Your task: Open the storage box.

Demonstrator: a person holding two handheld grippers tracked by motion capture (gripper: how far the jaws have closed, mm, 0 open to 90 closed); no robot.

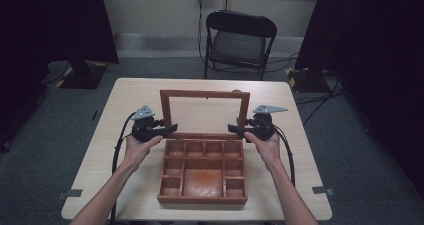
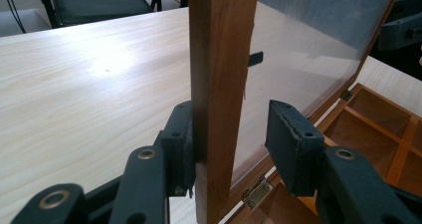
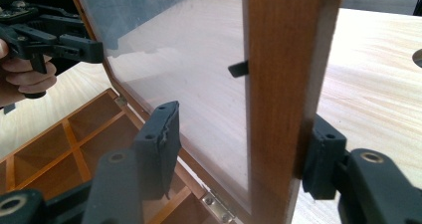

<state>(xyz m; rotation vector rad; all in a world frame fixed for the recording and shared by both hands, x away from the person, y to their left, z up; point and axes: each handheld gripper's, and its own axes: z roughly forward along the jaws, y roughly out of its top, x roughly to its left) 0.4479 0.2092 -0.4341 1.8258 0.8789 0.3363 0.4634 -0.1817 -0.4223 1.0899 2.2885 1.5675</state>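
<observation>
I am looking at a pale wood-grain surface [image 1: 130,92] standing on grey carpet, with a black folding chair [image 1: 239,40] beyond its far edge and dark curtains to both sides. On the surface sits a wooden compartment box [image 1: 202,177], open, its glazed lid [image 1: 205,111] standing upright on the hinged far edge. My left gripper [image 1: 170,129] is at the lid's left frame post, near its lower end. In the left gripper view the post [image 2: 219,84] stands between the two jaws: one pad lies against the outer face of the wood, while the other pad stands clear of the pane on the inner side, with a visible gap. I therefore record the left gripper as spread around the post, in contact on one side only, not pinching it. A brass hinge [image 2: 257,192] shows just below that gap. My right gripper [image 1: 235,130] is at the lid's right frame post, at about the same height. In the right gripper view the post [image 3: 286,84] again stands between the jaws: the outer pad sits close against the wood, though I cannot tell whether it touches, and the inner pad is well off the pane. The right gripper is likewise spread, gripping nothing. The box's compartments [image 3: 64,149] lie below and inward of both grippers, on my side of the lid. The opposite hand and its gripper show through the pane in the right gripper view.
</observation>
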